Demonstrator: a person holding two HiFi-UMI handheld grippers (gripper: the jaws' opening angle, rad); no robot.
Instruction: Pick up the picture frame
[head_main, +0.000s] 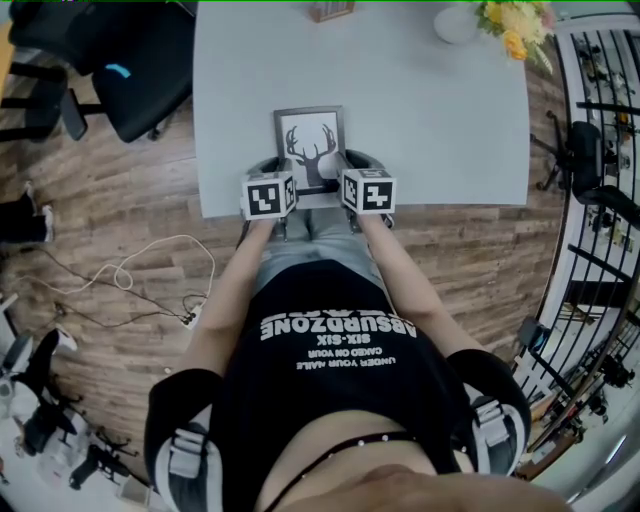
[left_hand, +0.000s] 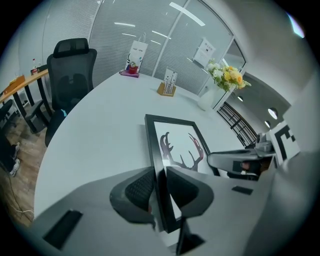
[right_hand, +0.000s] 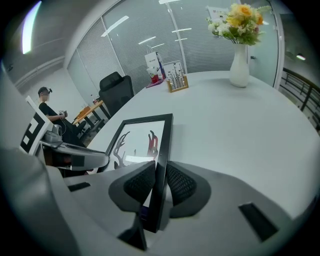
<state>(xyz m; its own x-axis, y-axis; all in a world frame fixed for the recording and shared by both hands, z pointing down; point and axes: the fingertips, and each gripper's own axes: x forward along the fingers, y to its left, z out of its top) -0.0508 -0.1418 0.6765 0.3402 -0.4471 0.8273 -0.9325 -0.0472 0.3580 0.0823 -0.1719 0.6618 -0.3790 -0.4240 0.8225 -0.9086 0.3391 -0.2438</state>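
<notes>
Jaws of my left gripper (left_hand: 160, 188) are clamped on the left side of the frame (head_main: 310, 145), pads pressing its black rim. It lies flat at the near edge of the bench (head_main: 430, 110), about midway along, showing a deer's antlers. My right gripper (right_hand: 159, 183) is closed on the frame's right side likewise.

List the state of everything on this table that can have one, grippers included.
Picture frame: lying on the table, clamped at both side rails.
Left gripper: shut on the frame's left rail.
Right gripper: shut on the frame's right rail.
Vase: upright, holding flowers.
</notes>
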